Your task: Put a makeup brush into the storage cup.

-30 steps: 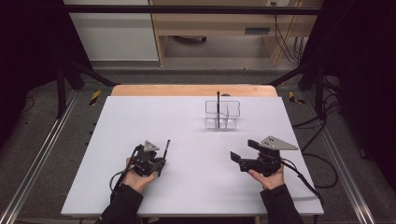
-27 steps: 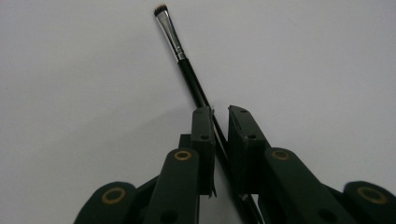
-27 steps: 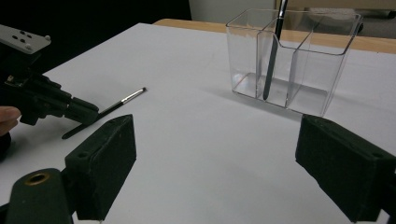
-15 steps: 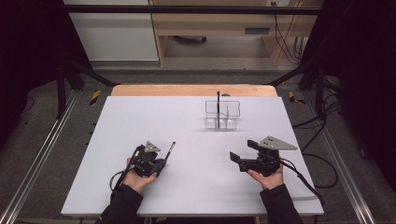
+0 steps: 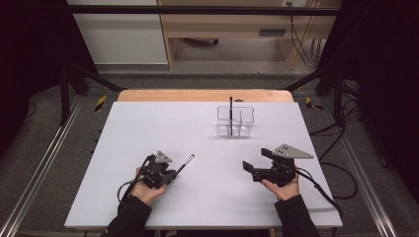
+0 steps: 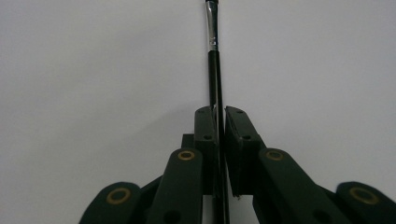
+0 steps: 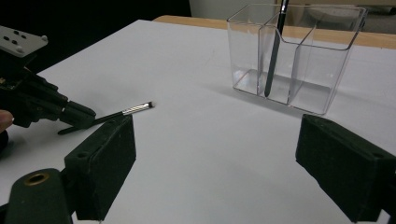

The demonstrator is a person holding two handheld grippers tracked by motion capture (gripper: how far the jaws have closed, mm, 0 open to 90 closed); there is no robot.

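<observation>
the left hand-held gripper, clamped on a thin brush, has swung its tip rightward toward the clear organizer far across the table, while the right hand-held gripper waits open.

Brushes: two — one held at the left gripper, one upright in the holder.
Clear holder: one, divided into compartments.
Grippers: two — left, and right.
Tabletop: one, white.
</observation>
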